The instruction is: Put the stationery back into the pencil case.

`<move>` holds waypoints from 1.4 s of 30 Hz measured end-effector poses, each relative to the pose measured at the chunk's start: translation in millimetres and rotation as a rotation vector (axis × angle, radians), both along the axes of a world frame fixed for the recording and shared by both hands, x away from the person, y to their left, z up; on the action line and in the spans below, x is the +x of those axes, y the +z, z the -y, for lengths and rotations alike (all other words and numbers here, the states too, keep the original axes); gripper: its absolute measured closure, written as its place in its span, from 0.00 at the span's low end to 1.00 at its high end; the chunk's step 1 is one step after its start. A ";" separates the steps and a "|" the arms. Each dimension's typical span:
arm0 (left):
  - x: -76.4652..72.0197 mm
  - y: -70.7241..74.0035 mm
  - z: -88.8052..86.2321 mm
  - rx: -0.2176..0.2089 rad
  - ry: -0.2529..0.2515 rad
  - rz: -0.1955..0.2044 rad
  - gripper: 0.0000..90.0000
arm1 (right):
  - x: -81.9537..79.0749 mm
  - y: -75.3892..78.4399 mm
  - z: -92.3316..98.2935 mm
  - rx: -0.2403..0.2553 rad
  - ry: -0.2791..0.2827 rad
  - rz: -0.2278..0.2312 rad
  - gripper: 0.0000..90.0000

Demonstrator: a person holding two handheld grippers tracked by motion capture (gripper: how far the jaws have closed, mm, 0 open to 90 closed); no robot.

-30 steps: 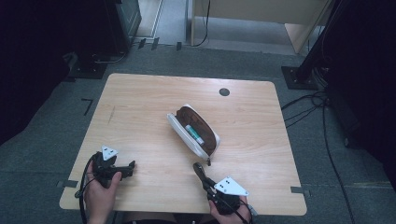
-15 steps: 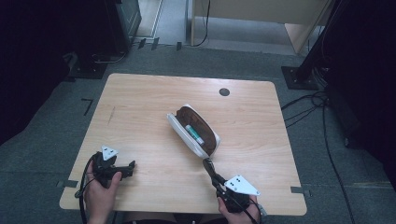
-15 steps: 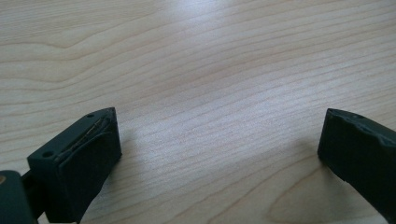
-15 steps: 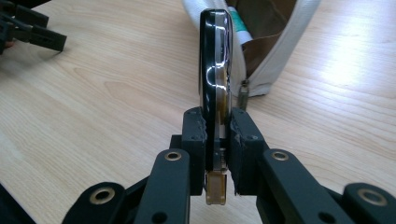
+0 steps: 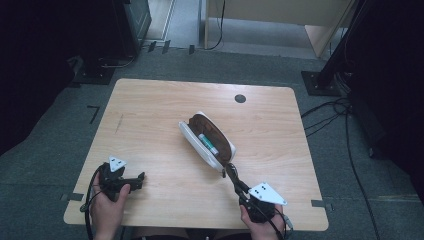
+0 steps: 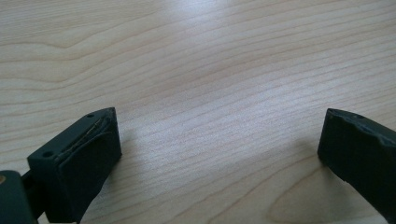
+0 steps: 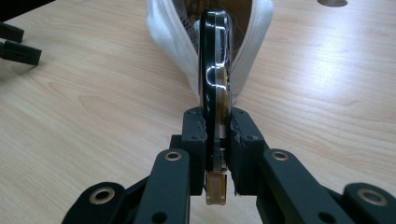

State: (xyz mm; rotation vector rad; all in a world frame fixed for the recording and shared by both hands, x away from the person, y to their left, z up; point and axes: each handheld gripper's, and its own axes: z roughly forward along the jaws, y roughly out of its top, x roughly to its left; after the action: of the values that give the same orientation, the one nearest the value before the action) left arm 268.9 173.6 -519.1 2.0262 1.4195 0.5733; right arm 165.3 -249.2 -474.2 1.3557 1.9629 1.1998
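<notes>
Near the middle of the pale wooden table [image 5: 150,120], a little toward its right edge, lies an open white zip pouch with a brown lining [image 5: 209,140], set on a slant so that one end points to the far left corner and the other to the near right corner. Inside it rests a slim white marker with a green band [image 5: 208,143], lying along the pouch's length.

At the pouch's near end, the right gripper [image 7: 217,135] is clenched on a flat, glossy black object with a small gold-coloured tab at its near end [image 7: 214,84]. The right gripper view shows this thing standing on edge between the pads, its far end reaching into the mouth of the pouch, between the two white zip edges. What exactly the object is, the pictures do not make clear. From the high view, the right gripper [image 5: 231,172] comes up from the near edge of the table, close to the near right corner, its jaws pointing at the pouch.

By the near left corner, the left gripper [image 5: 139,178] sits low over the wood, well apart from the pouch. Its jaws stand wide and released, with nothing but bare wood grain between them in the left gripper view [image 6: 219,140].

A small dark round disc [image 5: 240,98] lies close to the table's far edge.
</notes>
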 end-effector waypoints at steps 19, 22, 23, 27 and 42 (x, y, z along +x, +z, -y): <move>0.0 0.0 0.0 0.000 0.000 0.000 0.00 | 41.7 25.8 -7.2 -0.020 0.030 0.036 0.87; 0.0 0.0 0.0 0.000 0.000 0.000 0.00 | 49.2 29.0 -10.3 -0.024 0.040 0.036 0.87; 0.0 0.0 0.0 0.000 0.000 0.000 0.00 | 51.7 29.5 -11.8 -0.022 0.041 0.034 0.87; 0.0 0.0 0.0 0.000 0.000 0.000 0.00 | 61.9 29.9 -16.3 -0.023 0.050 0.020 0.87; 0.0 0.0 0.0 0.000 0.000 0.000 0.00 | 97.0 25.0 -31.5 -0.029 0.071 -0.025 0.87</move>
State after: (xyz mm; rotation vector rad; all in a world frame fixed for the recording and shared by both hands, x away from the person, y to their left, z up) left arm 268.9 173.6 -519.1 2.0255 1.4198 0.5732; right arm 262.3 -217.7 -449.2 1.3025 2.0533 1.1873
